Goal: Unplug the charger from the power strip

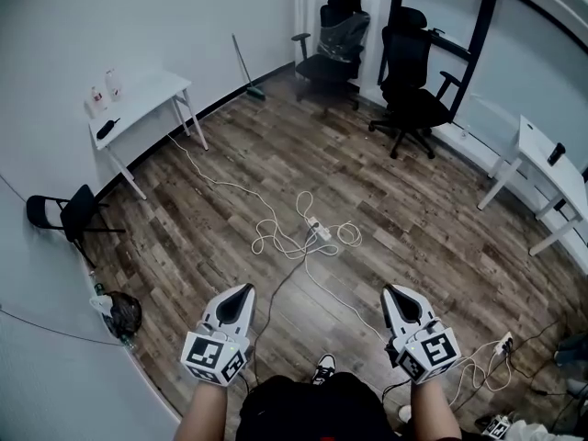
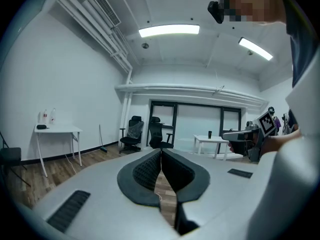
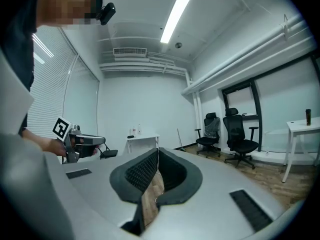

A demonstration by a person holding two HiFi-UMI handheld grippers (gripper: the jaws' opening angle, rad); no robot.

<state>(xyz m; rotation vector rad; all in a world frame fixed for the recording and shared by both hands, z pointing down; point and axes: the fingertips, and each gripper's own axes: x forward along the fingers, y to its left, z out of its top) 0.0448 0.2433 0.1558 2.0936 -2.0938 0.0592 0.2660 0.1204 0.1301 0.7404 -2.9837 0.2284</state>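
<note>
Wood-plank flooring [image 1: 395, 209] fills the head view, and the white power strip [image 1: 319, 231] lies on it near the middle of the room, in a loose tangle of white cable [image 1: 276, 237]. From this far off the charger cannot be told apart from the strip and its leads.

Both forearms reach forward from the bottom edge of the head view, roughly parallel and well apart, one to each side of the person's dark-clothed body. The left gripper [image 1: 241, 290] sits at lower left and the right gripper [image 1: 393, 290] at lower right, each with its marker cube nearest the wrist and its pale, pointed jaws aimed ahead toward the strip. Both are held about level, with the room's far wall and chairs showing straight over the jaws in each gripper view. The strip lies ahead of them and between their two lines, well apart from both.

In the left gripper view the ribbed dark pads meet at the tips with nothing between them; the right gripper view shows the same, jaws together and empty. Each gripper view also catches the other gripper off to the side, held in a hand.

A black shoe [image 1: 323, 367] shows between the forearms.
</note>
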